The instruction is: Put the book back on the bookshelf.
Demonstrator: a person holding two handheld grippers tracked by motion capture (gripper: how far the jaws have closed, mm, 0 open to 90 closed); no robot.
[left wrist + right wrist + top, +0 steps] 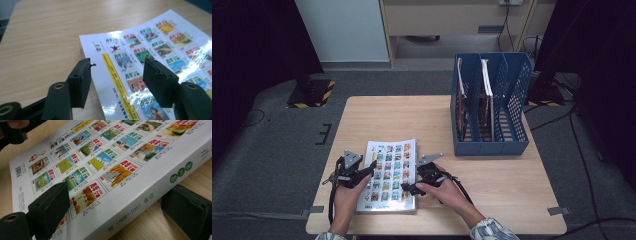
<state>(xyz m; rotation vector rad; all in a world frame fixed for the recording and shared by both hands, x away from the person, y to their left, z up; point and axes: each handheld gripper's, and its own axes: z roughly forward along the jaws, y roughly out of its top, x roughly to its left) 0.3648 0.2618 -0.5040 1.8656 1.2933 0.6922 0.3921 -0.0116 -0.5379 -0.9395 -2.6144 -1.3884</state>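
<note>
Jaws straddle book (389, 176) — blue file rack (517, 145) holds two books (484, 97).

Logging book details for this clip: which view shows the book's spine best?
The right gripper view: the book's spine fills the foreground, its green circles and printed numbers readable. The high view shows the book flat from above, cover only. The left gripper view shows the cover and one corner, no spine.

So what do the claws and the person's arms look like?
Both claws are black. The left claw and the right claw each carry a grey three-cornered plate on top and trail a black cable. Up close, the jaws are chunky black blocks on arms with brass-coloured rivets. The person wears patterned light-and-dark sleeves.
</note>
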